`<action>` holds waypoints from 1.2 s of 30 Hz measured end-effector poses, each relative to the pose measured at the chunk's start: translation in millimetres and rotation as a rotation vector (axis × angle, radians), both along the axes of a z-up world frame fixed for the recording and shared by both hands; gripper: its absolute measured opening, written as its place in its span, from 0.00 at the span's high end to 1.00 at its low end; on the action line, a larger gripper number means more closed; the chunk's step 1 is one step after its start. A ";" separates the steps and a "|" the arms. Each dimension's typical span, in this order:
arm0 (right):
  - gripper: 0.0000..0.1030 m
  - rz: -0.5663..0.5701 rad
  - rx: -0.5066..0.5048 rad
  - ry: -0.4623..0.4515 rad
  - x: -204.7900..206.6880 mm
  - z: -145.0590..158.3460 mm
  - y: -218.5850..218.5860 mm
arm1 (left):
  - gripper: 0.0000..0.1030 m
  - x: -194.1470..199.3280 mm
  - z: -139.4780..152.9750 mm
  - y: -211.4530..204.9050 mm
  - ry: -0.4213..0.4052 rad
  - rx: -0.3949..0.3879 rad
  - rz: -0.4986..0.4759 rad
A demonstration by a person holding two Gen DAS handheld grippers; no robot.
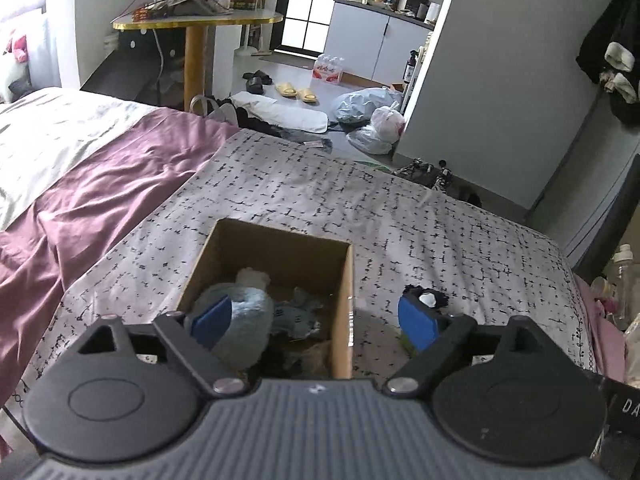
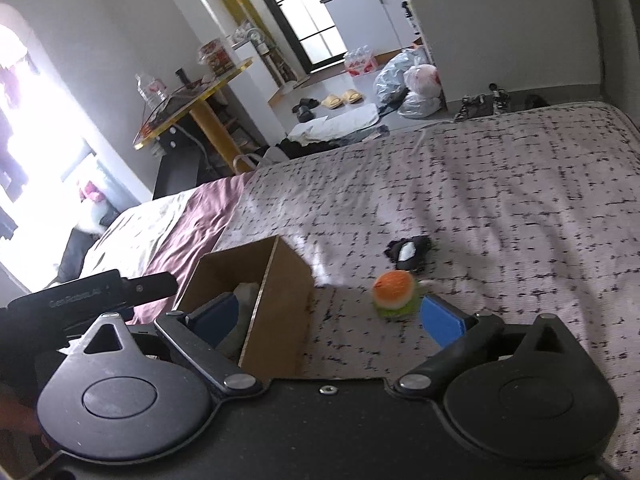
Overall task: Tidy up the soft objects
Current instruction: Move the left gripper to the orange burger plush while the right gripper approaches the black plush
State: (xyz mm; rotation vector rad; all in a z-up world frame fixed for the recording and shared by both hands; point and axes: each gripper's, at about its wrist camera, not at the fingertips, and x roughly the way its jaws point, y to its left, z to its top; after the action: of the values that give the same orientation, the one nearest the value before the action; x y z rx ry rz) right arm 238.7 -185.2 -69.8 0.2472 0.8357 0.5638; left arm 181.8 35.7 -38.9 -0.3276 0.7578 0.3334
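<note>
Right wrist view: your right hand-held gripper (image 2: 330, 316) gapes wide and empty, as does the left hand-held gripper (image 1: 316, 316), over the cardboard box (image 2: 276, 304) collecting soft toys, with the orange plush (image 2: 394, 288) and black plush (image 2: 410, 254) loose on the bed (image 2: 500, 208).

box (image 2: 276, 296) on bed (image 2: 500, 200) | plush burger (image 2: 394, 288) right of box | dark toy (image 2: 410, 254) behind burger

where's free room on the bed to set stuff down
Bare bedspread stretches beyond the black toy to the bed's far edge, and between the box and the purple sheet. It is crowded right beside the box, where the orange toy and black toy lie.
</note>
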 end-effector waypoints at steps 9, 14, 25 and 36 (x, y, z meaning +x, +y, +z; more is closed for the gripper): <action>0.04 -0.062 0.032 0.034 17.6 -3.6 -25.8 | 0.13 15.0 0.7 -25.8 0.011 -0.011 -0.035; 0.04 -0.091 0.065 0.053 28.5 -5.6 -36.1 | 0.13 24.7 -1.5 -37.0 0.021 -0.016 -0.050; 0.04 -0.139 0.112 0.094 51.5 -19.1 -47.2 | 0.13 55.8 -16.5 -52.8 0.059 -0.060 -0.059; 0.04 -0.210 0.170 0.158 67.5 -54.6 -69.2 | 0.13 83.4 -52.1 -81.0 0.121 -0.082 -0.080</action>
State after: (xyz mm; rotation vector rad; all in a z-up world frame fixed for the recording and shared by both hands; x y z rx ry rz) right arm 306.2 -254.3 -124.5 0.5344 0.9030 0.4215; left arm 265.2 -45.3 -91.0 -0.3559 0.9027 0.2486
